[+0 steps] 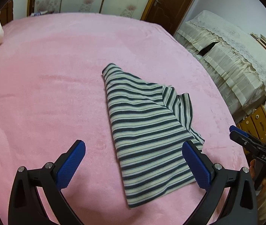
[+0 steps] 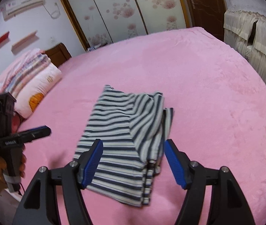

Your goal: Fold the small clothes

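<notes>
A small dark-and-cream striped garment [image 1: 148, 127] lies partly folded on the pink bed [image 1: 58, 93]. One side is folded over, with a flap sticking out at its right edge. My left gripper [image 1: 133, 150] is open and empty, hovering above the garment's near left part. My right gripper [image 2: 134, 150] is open and empty, its fingers either side of the garment's [image 2: 121, 142] folded-over right portion, just above it. The right gripper shows in the left wrist view [image 1: 245, 138] at the bed's right edge. The left gripper shows in the right wrist view [image 2: 31, 131] at the left.
Folded quilts and pillows [image 2: 30, 80] are stacked at the bed's head. Furniture under a cream lace cover [image 1: 232, 60] stands beside the bed. Wardrobe doors with a floral print [image 2: 125, 9] and a brown door [image 1: 166, 1] are behind the bed.
</notes>
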